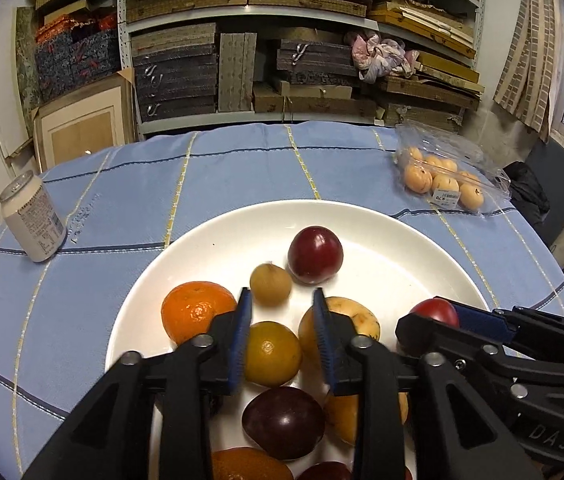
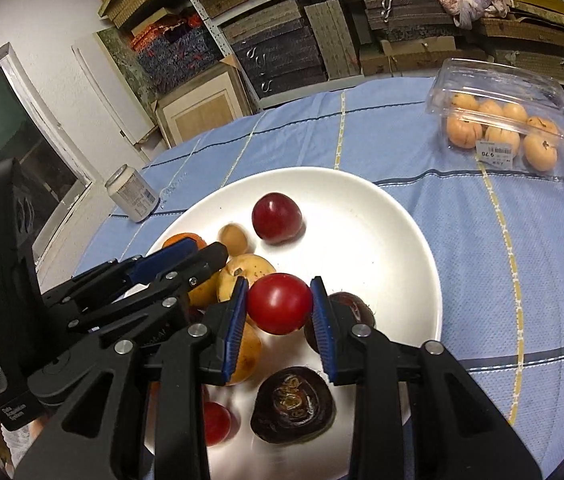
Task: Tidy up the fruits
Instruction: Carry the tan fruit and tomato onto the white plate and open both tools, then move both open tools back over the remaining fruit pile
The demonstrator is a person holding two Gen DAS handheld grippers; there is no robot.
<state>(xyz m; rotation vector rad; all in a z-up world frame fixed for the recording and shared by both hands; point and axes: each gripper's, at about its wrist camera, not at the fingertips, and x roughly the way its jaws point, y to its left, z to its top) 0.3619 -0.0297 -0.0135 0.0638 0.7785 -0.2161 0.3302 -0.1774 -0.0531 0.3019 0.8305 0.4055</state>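
Note:
A white plate holds mixed fruit: a dark red plum, a small tan fruit, an orange, a yellow citrus, a yellow pear and a dark purple plum. My left gripper is open above the yellow citrus, its jaws on either side without touching. My right gripper is shut on a red tomato just above the plate. A cut dark fruit lies below it. The right gripper also shows in the left wrist view.
A white drink can stands left of the plate. A clear plastic box of orange fruits lies at the table's far right, also in the right wrist view. Blue checked cloth covers the table. Shelves of boxes stand behind.

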